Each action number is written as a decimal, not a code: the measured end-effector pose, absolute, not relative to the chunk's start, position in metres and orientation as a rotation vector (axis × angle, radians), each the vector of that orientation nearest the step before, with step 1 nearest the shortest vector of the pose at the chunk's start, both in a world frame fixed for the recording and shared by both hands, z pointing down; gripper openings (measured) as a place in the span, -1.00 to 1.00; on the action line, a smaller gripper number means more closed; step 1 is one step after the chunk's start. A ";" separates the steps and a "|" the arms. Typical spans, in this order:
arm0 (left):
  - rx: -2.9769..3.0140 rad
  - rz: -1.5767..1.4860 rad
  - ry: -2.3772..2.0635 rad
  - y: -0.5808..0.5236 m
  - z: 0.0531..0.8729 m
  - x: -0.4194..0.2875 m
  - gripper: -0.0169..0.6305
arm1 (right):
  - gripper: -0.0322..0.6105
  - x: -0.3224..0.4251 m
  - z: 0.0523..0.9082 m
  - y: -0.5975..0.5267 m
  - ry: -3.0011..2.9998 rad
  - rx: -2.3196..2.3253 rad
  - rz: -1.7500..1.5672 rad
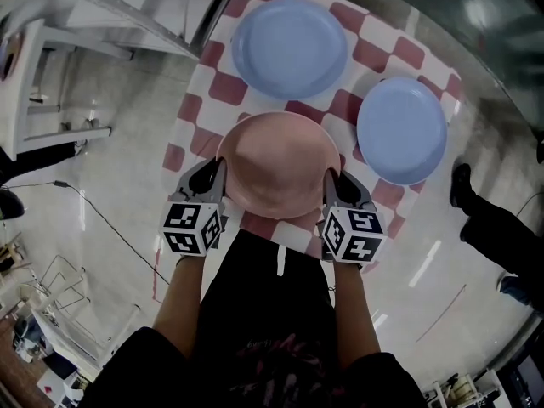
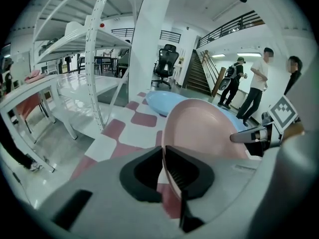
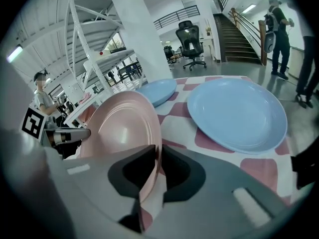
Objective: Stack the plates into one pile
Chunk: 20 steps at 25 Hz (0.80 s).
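Pink plate (image 1: 279, 161) at frame centre, over the checked tablecloth (image 1: 374, 56); left gripper (image 1: 218, 179) is clamped on its left rim and right gripper (image 1: 332, 185) on its right rim; upper blue plate (image 1: 289, 48) and right blue plate (image 1: 401, 130) lie flat and apart; the tablecloth's near edge is hidden beneath the plate and grippers.

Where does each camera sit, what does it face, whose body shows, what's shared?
Head view: on head, facing down at pink plate, two blue plates; forearms, left tongs, right tongs show.
Left gripper view: on left tongs, along jaws clamping pink plate's rim; right tongs opposite.
Right gripper view: on right tongs, along jaws on that plate; left tongs opposite.
Shared: pink plate.
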<state>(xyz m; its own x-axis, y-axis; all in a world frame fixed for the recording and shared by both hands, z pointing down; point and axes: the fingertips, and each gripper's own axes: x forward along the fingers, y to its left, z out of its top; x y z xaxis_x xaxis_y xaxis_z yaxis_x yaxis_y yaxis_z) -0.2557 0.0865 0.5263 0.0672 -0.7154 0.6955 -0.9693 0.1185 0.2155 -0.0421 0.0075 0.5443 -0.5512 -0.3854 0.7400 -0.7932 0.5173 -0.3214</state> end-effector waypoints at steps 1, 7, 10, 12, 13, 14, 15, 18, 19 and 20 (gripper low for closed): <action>1.660 0.464 -1.706 0.085 0.523 -0.255 -0.89 | -0.75 -0.041 0.541 0.006 -2.164 0.961 0.881; 1.698 0.459 -1.729 0.077 0.496 -0.252 -0.89 | -0.76 -0.037 0.514 0.001 -2.208 0.996 0.883; 1.715 0.453 -1.737 0.071 0.485 -0.250 -0.89 | -0.76 -0.034 0.503 -0.004 -2.228 1.011 0.878; 1.731 0.451 -1.741 0.066 0.478 -0.247 -0.89 | -0.77 -0.031 0.496 -0.007 -2.238 1.027 0.877; 1.740 0.450 -1.742 0.064 0.475 -0.245 -0.89 | -0.77 -0.028 0.493 -0.009 -2.242 1.036 0.878; 1.749 0.450 -1.742 0.061 0.471 -0.243 -0.89 | -0.76 -0.026 0.490 -0.010 -2.245 1.046 0.879; 1.757 0.451 -1.741 0.058 0.469 -0.241 -0.89 | -0.77 -0.024 0.488 -0.012 -2.247 1.056 0.882; 1.785 0.458 -1.734 0.049 0.462 -0.237 -0.89 | -0.77 -0.018 0.483 -0.016 -2.251 1.086 0.894; 1.798 0.464 -1.729 0.046 0.460 -0.235 -0.89 | -0.77 -0.015 0.482 -0.017 -2.252 1.098 0.898; 1.811 0.469 -1.723 0.043 0.458 -0.232 -0.89 | -0.77 -0.012 0.480 -0.018 -2.252 1.110 0.903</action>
